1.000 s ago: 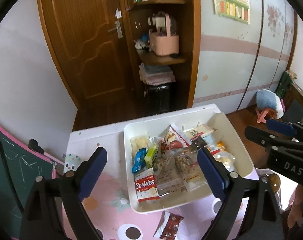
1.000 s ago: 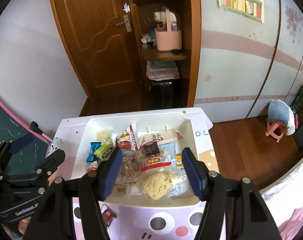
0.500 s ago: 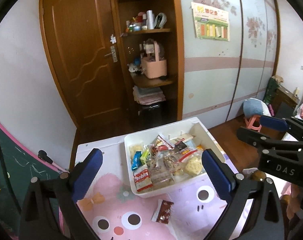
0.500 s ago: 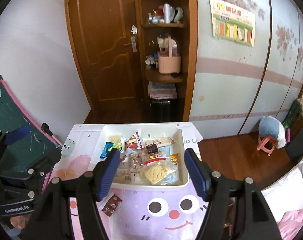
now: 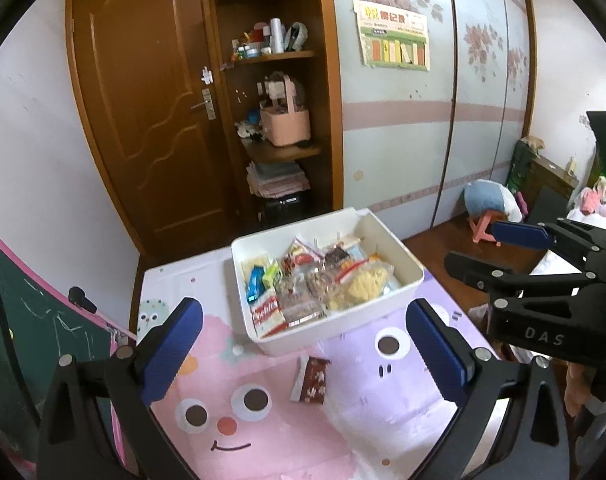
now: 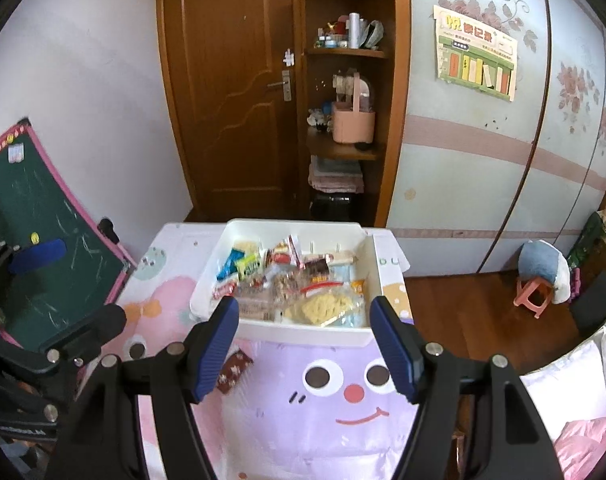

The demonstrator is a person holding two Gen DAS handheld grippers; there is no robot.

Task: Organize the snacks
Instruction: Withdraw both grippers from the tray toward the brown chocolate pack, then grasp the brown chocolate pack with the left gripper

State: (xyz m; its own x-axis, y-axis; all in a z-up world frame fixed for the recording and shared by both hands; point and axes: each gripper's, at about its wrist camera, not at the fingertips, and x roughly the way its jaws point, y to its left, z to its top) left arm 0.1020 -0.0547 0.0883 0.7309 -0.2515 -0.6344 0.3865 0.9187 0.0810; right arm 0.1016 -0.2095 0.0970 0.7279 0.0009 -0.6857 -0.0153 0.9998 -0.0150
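Observation:
A white bin stands at the far end of the cartoon tablecloth. Several snack packets fill it, among them a red Cookies pack and a clear noodle pack. One dark red packet lies on the cloth just in front of the bin. My left gripper hangs open and wide above the cloth, short of the bin, with nothing in it. My right gripper is also open and empty, held back from the bin's near wall.
A green chalkboard leans at the table's left side. Behind the table are a brown door and a corner shelf with a pink basket. A pink stool stands on the wood floor to the right, and bedding lies at the near right.
Both grippers have drawn back and up from the bin, so it looks smaller and farther. Both pairs of jaws stand wider. The dark red packet on the cloth has come fully into view.

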